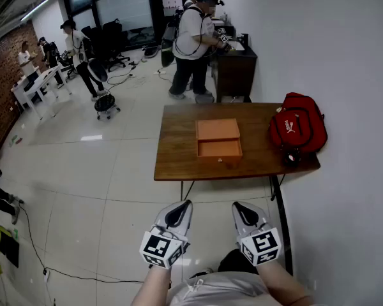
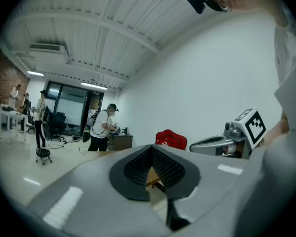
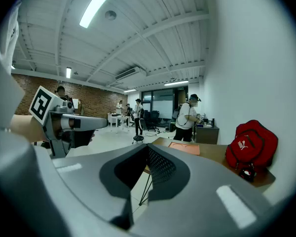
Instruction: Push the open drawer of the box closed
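Observation:
An orange box (image 1: 217,129) lies in the middle of a brown wooden table (image 1: 175,161), and its drawer (image 1: 220,150) stands pulled out toward me. Both grippers hang well short of the table, near my body. My left gripper (image 1: 181,208) and my right gripper (image 1: 239,208) are shut, side by side, with nothing in them. In the right gripper view the right gripper (image 3: 147,163) points at the orange box (image 3: 188,148) far ahead. In the left gripper view, the left gripper (image 2: 151,168) hides the box.
A red backpack (image 1: 298,129) sits on the table's right end against the white wall. Behind the table a person (image 1: 191,43) stands at a dark cabinet (image 1: 233,72). Other people, office chairs and a wheeled stool (image 1: 106,105) are at the far left. A cable (image 1: 38,234) runs over the tiled floor.

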The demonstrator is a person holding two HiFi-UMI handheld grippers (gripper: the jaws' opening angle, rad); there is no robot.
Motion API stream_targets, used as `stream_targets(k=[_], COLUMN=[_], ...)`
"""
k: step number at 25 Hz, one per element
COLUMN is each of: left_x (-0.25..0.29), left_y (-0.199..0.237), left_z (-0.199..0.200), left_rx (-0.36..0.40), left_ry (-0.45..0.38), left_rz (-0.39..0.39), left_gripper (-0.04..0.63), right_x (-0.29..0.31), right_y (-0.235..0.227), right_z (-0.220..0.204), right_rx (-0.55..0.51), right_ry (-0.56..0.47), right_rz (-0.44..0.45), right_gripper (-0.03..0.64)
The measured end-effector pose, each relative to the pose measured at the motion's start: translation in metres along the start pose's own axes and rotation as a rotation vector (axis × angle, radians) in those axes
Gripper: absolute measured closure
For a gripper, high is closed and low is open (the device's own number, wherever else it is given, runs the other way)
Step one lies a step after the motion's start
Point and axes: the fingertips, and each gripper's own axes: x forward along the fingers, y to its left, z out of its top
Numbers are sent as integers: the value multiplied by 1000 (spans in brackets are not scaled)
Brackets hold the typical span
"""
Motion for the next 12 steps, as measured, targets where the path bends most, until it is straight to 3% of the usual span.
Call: stream_targets(k=[5, 12], left_x=[19, 64], left_y=[6, 38], left_z=[-8, -29], left_rx=[-76, -76], left_ry=[-24, 7], left_rz=[-14, 22], left_gripper=[601, 601], right_x=[11, 56], right_y=[-28, -68], right_z=[-5, -15], right_rx=[-15, 21], right_ry=[6, 26], right_rz=[-57, -72], right_gripper=[609, 611])
